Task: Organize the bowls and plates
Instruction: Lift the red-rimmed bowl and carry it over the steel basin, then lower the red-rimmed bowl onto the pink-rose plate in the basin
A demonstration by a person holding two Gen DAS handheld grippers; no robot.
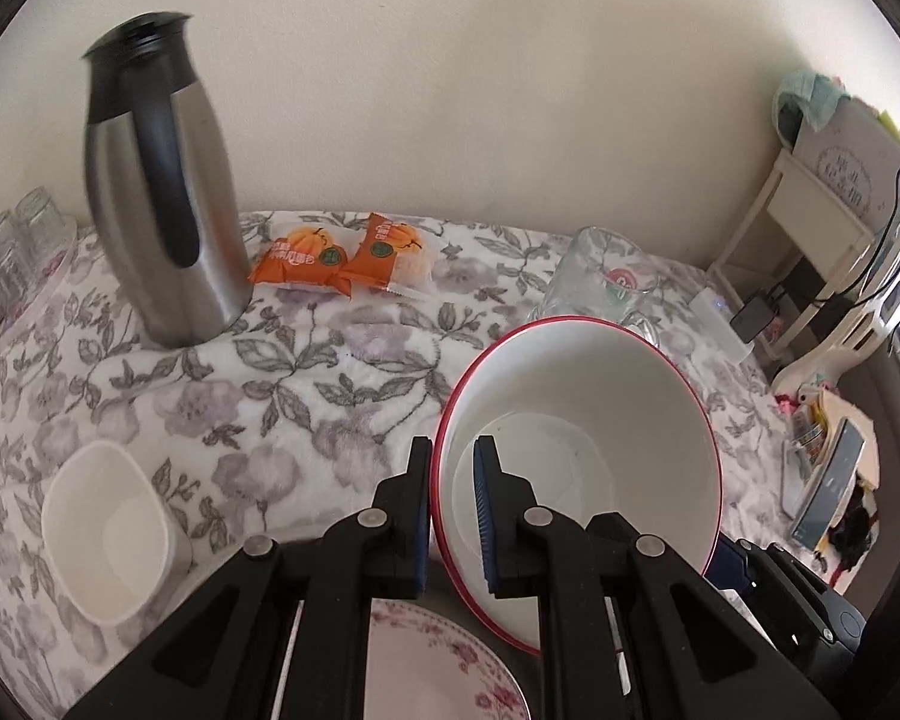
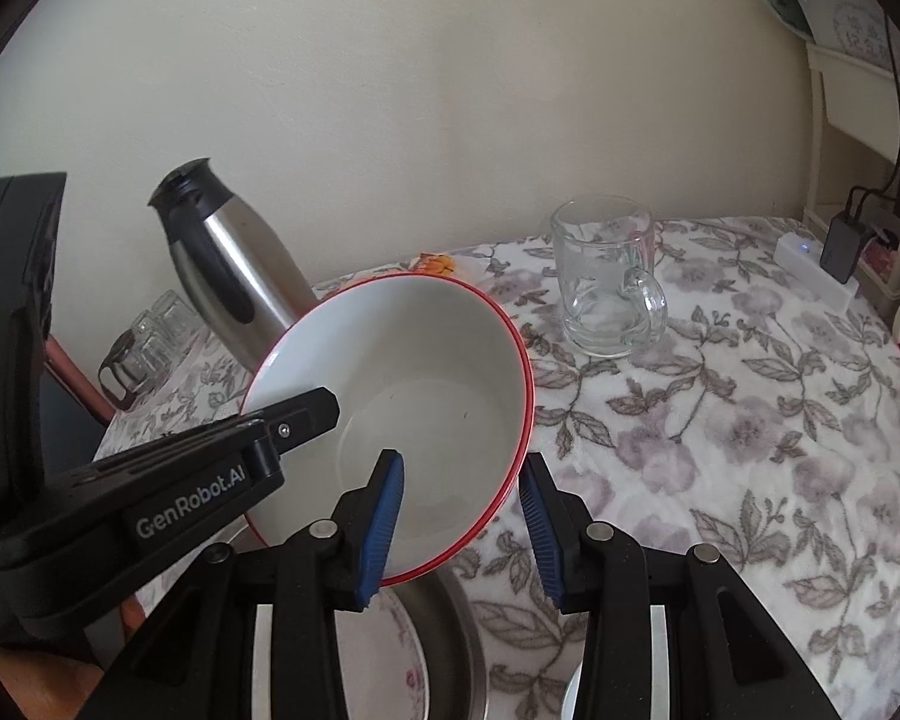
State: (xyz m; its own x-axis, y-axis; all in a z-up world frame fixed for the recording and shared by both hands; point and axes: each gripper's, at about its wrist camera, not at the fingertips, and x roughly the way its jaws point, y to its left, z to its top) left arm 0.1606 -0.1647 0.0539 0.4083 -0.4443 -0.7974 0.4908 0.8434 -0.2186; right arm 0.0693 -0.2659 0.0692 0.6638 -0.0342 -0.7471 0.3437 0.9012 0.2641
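- While pinched only at its rim, could pivot and slip: red-rimmed bowl (image 1: 600, 420) tilted, apparently held clear of the surface (image 1: 330, 372), in front of the flask (image 1: 162, 210) and to its right.
- Left tongs (image 1: 453, 480) clamped shut on the bowl's near rim, one pad inside, one outside.
- Right tongs (image 2: 461, 459) part-open astride the rim on the side away from the flask; cannot tell whether the pads actually press.
- Risk one: smooth glazed wall plus a narrow bite, so a jerk or further tilt may drop the bowl onto the floral plate (image 1: 438, 660) further forward of the flask, with chipping likely.
- Risk two: two tongs pulling unevenly may twist the rim out of the firmer grip.
- Risk three: a wide swing toward the flask could topple it, since tall and narrow.
- Count of tableware: one red-rimmed bowl, one floral plate, one small white dish (image 1: 108, 528) in front of the flask.
- Count of the rest: one flask, one glass mug (image 1: 600, 276) well right of it, two orange snack packets (image 1: 342, 258) just right of it, a few small glasses (image 1: 18, 240) left of it, too blurred to number.
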